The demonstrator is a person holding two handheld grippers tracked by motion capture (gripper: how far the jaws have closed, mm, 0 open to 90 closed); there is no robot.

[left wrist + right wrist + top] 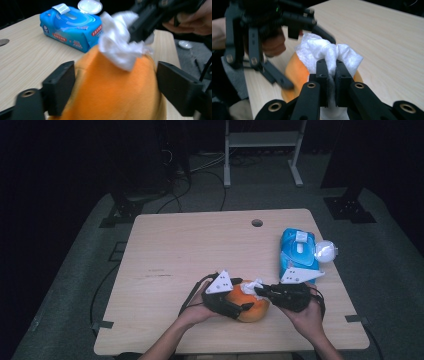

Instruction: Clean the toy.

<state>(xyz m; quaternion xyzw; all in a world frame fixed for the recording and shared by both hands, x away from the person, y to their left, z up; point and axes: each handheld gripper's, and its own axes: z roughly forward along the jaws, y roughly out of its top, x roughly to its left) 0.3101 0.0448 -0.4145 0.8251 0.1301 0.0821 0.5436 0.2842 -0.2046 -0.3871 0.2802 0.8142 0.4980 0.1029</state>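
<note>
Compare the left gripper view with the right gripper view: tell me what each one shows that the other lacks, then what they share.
Left gripper view: the blue wipes pack with its round white lid flipped open, lying on the table behind the orange object, which sits between the left gripper's two wide-set jaws.

Right gripper view: the right gripper seen along its own jaws, pinched shut on the white wipe.

Both: the orange object with the white wipe pressed on top of it, the wooden table, and the other hand's gripper.
</note>
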